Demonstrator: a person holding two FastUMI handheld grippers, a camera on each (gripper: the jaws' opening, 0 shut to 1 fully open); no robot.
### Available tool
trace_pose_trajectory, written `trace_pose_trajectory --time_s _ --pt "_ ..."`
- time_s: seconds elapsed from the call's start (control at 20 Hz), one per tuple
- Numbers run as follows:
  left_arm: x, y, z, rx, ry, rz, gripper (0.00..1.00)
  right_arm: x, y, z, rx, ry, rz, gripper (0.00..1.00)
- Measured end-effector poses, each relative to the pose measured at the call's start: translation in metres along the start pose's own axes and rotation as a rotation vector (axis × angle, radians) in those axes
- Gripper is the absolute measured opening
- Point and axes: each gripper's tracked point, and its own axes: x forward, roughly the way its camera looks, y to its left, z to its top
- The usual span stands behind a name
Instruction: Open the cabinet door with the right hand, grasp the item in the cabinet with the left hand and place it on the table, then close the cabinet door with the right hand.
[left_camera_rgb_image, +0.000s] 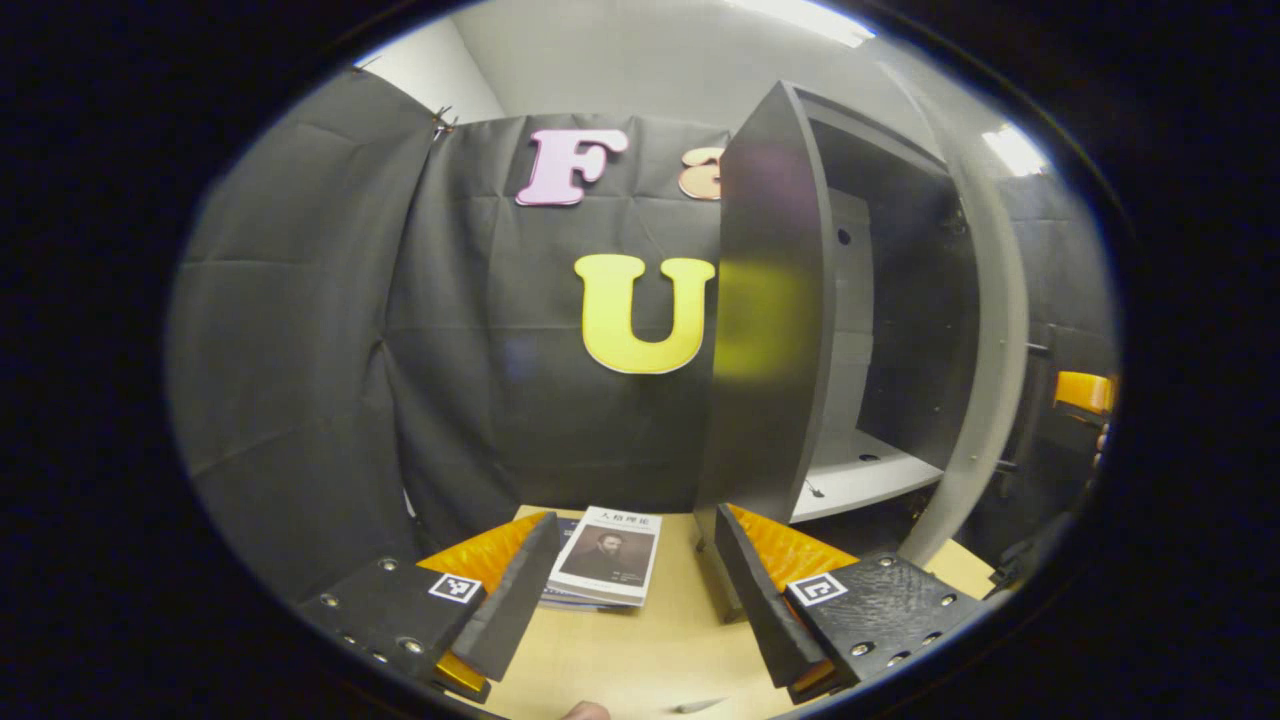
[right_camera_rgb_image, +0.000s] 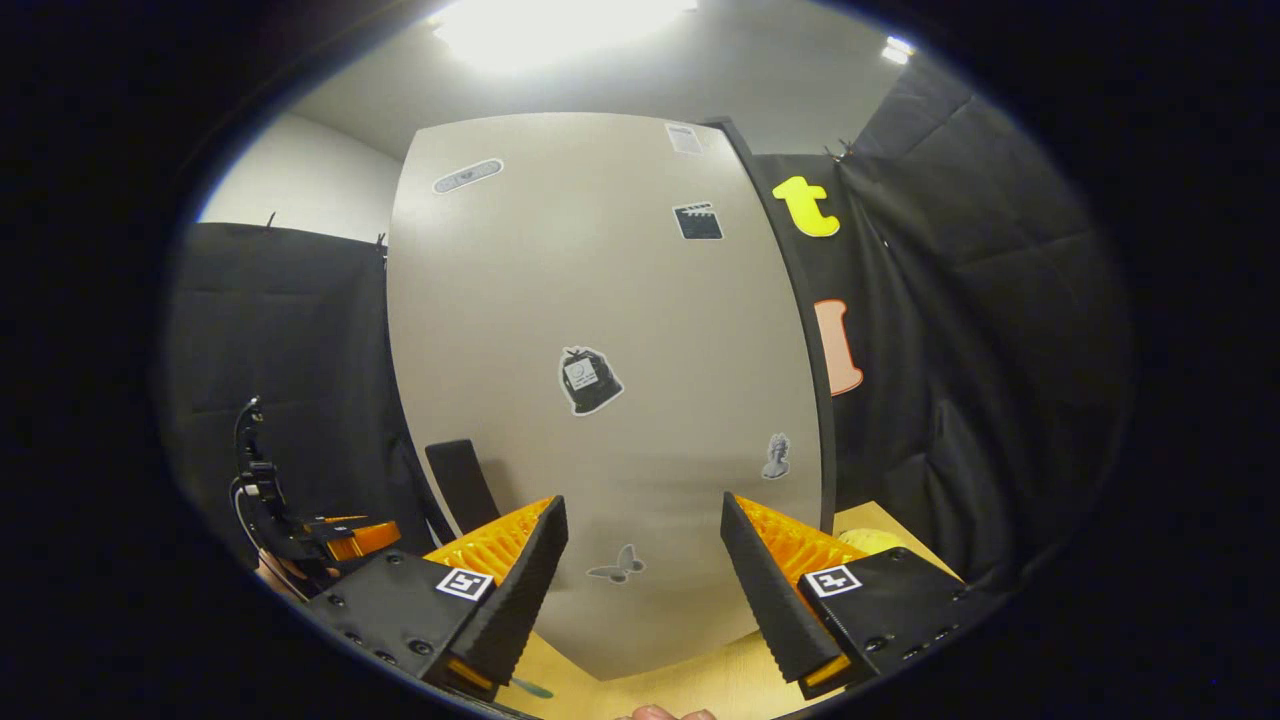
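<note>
The cabinet (left_camera_rgb_image: 770, 300) stands on the right in the left gripper view, its dark inside showing with a bare white shelf (left_camera_rgb_image: 860, 475). Its grey door (left_camera_rgb_image: 990, 320) hangs open, seen almost edge-on. A white-covered book (left_camera_rgb_image: 608, 555) with a portrait lies flat on the table (left_camera_rgb_image: 640, 650), on top of a blue one. My left gripper (left_camera_rgb_image: 634, 515) is open just above and short of the book, holding nothing. In the right gripper view the door's stickered face (right_camera_rgb_image: 600, 300) stands close ahead. My right gripper (right_camera_rgb_image: 642, 500) is open in front of it, not touching.
The other gripper (left_camera_rgb_image: 1085, 392) shows beyond the door's edge at the far right. In the right gripper view, the left gripper (right_camera_rgb_image: 330, 535) shows low on the left, and a yellow object (right_camera_rgb_image: 868, 540) sits on the table (right_camera_rgb_image: 700, 680) by the door's right edge.
</note>
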Motion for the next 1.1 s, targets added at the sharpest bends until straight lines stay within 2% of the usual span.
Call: trace_pose_trajectory --time_s 0.05,0.2,0.25,0.35,0.4,0.45,0.7,0.8,0.9,1.1 --pt "0.000 -0.004 0.000 0.000 -0.006 -0.015 0.92 0.002 -0.003 -0.001 0.004 0.006 -0.019 0.97" --pt "-0.005 -0.019 0.009 0.001 -0.031 -0.056 0.92 0.001 -0.022 0.000 0.004 0.015 -0.084 0.98" --pt "-0.007 -0.025 0.013 -0.002 -0.042 -0.066 0.95 0.002 -0.026 0.003 0.009 0.009 -0.089 0.98" --pt "-0.013 -0.038 0.019 -0.010 -0.055 -0.072 0.92 0.000 -0.037 0.011 0.014 -0.017 -0.081 0.98" --pt "-0.016 -0.043 0.021 -0.010 -0.060 -0.064 0.95 0.000 -0.046 0.016 0.005 -0.031 -0.084 0.98" --pt "-0.019 -0.046 0.026 -0.010 -0.068 -0.048 0.92 -0.001 -0.053 0.019 -0.014 -0.040 -0.089 0.98" --pt "-0.041 -0.073 0.041 -0.070 -0.110 0.048 0.92 -0.002 -0.096 0.032 -0.070 -0.036 -0.093 0.98" --pt "-0.050 -0.074 0.039 -0.076 -0.101 0.111 0.91 -0.007 -0.118 0.041 -0.116 -0.066 -0.106 0.98" --pt "-0.061 -0.079 0.034 -0.094 -0.097 0.168 0.91 -0.009 -0.132 0.043 -0.131 -0.070 -0.090 0.98" --pt "-0.083 -0.108 0.032 -0.119 -0.108 0.214 0.91 -0.017 -0.156 0.043 -0.127 -0.058 -0.044 0.98"
